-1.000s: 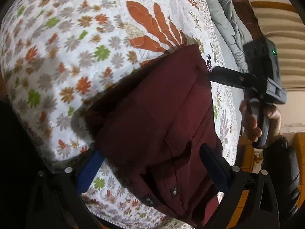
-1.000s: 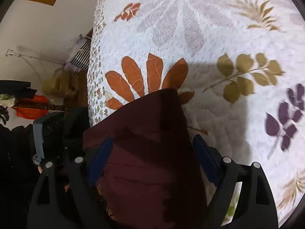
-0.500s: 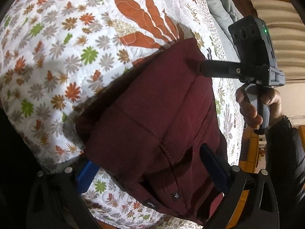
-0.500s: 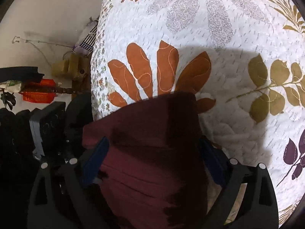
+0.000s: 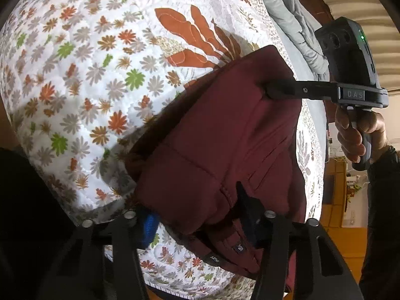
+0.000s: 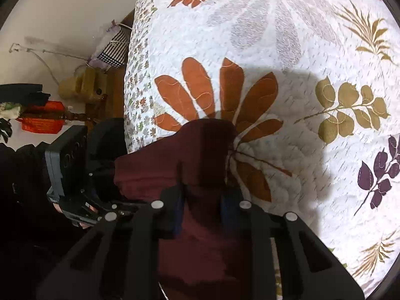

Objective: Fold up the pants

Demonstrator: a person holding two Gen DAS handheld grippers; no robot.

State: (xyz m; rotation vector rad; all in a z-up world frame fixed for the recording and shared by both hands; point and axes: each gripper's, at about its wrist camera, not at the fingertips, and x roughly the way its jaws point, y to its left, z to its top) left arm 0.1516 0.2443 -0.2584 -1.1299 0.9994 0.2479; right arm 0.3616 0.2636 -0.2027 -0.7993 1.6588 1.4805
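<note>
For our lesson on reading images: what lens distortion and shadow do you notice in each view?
Left wrist view: fisheye bends the floral quilt into a dome with black corners; the maroon pants are sharp. Right wrist view: the same bulge, and a broad soft shadow falls on the quilt beyond the pants.

Maroon pants (image 5: 220, 150) on a white floral quilt (image 5: 87, 62).
Quilt print: orange, green, grey flowers; olive and purple leaves. Grippers black, blue pads (image 5: 149, 226).

Floral quilted bedspread (image 6: 287, 37), grey blanket (image 5: 287, 20), pale wall (image 6: 70, 20) behind.
</note>
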